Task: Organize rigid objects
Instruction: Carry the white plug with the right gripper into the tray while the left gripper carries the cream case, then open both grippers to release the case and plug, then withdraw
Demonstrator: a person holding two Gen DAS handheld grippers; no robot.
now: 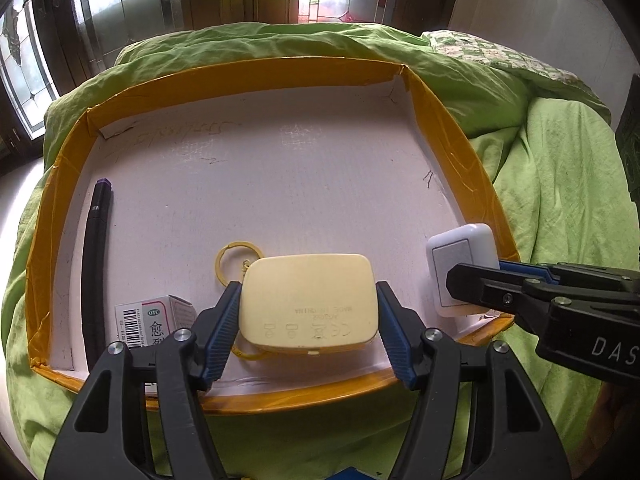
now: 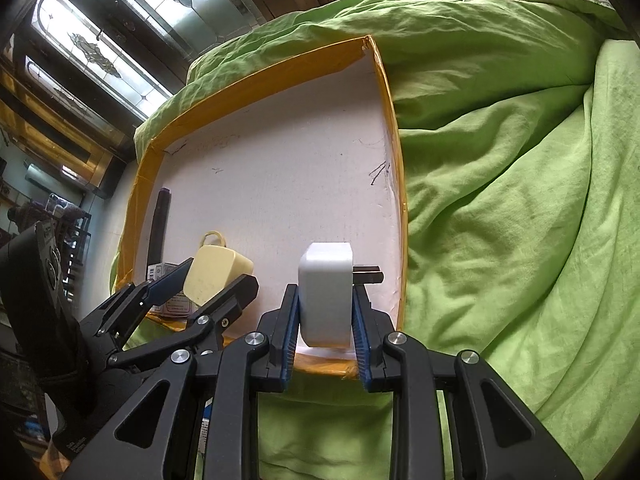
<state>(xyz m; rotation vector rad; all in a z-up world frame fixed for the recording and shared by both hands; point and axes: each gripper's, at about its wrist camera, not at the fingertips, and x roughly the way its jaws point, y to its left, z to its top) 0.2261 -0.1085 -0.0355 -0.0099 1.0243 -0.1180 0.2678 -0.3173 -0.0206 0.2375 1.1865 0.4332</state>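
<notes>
A smooth cream case [image 1: 309, 300], rounded and oblong, is pinched across its long axis by the left gripper [image 1: 308, 322], its yellow ring [image 1: 234, 260] pointing away beyond the fingertips. To that gripper's right, a glossy white charger [image 2: 326, 296] is clamped upright by the right gripper [image 2: 326, 330], its prongs sticking out rightward. Both are held over a shallow white tray [image 1: 280, 76] edged in orange tape. Left of the case, a black pen [image 1: 94, 264] and a small printed box [image 1: 154, 318] lie inside it. The tray rests on a crumpled green bed cover [image 2: 500, 200].
</notes>
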